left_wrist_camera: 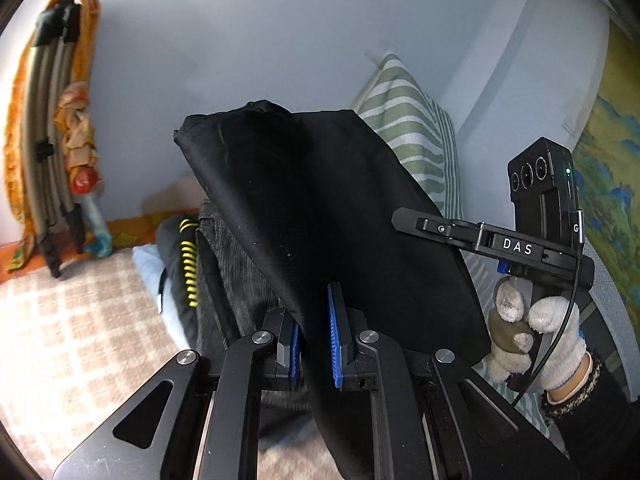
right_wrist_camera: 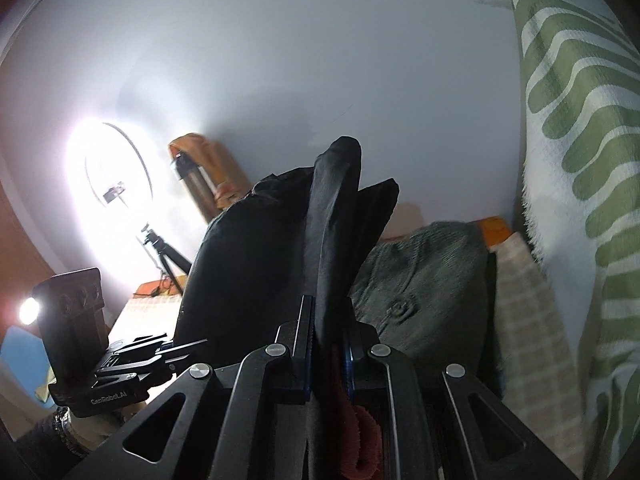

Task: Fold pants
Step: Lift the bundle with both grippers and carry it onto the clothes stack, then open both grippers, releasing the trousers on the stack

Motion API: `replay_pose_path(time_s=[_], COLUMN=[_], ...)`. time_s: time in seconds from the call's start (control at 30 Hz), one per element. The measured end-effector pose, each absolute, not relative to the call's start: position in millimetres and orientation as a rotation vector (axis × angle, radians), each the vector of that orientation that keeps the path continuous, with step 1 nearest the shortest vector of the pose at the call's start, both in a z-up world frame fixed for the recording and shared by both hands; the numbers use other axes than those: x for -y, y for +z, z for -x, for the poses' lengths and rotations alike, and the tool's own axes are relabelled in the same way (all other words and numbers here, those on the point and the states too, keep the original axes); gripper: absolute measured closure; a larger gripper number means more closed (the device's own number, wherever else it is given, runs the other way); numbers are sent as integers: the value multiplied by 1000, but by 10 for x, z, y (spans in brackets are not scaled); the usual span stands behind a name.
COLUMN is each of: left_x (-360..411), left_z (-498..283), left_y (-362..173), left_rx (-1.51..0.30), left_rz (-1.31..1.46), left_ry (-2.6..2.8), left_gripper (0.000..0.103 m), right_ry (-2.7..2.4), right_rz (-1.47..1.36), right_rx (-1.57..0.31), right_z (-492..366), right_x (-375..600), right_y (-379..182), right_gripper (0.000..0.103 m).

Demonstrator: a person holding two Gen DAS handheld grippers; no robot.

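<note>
black pants (left_wrist_camera: 320, 216) clamped in both jaws, "das" and "genrobot.ai" lettering alongside

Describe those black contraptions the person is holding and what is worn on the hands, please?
Each gripper is matte black metal with silver rivets and angular linkage arms; the left gripper has ribbed blue pads. The right gripper, seen from the side, carries white "DAS" lettering, a boxy black camera module with a green light, and a thin black cable. The right hand wears a white knit glove and dark patterned sleeve.
</note>
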State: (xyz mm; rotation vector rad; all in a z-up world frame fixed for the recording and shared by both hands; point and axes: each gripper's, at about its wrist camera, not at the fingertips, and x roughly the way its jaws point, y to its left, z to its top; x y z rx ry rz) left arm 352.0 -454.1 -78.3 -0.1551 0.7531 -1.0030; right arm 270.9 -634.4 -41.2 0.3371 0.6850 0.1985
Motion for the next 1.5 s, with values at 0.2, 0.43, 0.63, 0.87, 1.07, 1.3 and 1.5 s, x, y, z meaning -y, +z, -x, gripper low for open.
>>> replay_pose_path(time_s=[0.2, 0.43, 0.63, 0.87, 1.07, 1.3, 1.5], left_x=[4722, 4876, 4976, 4958, 4933, 4882, 4724], left_z=[-3697, -3858, -3877, -3914, -3918, -3881, -3822], left_y=[-882, -952, -1058, -1129, -1243, -1217, -1111], left_rx=[-771, -800, -813, -849, -873, -864, -862], left_rz=[140, 114, 70, 78, 64, 60, 69], left_ry=[-970, -927, -903, -885, -865, -844, -821], left_gripper=[93, 93, 92, 81, 81, 80, 78], right_ry=[173, 148, 118, 103, 97, 93, 36], right_rz=[-335, -360, -383, -416, -481, -506, -450], right_rx=[-694, -717, -760, -781, -776, -780, -780], right_z=[-2885, -3034, -3071, -3071, -3047, -3046, -2993], right_x=[6491, 6641, 6784, 6908, 7052, 7092, 6975], right_y=[-482, -674, -906, -1106, -1331, -1334, -1181], right_gripper=[94, 94, 94, 91, 90, 91, 78])
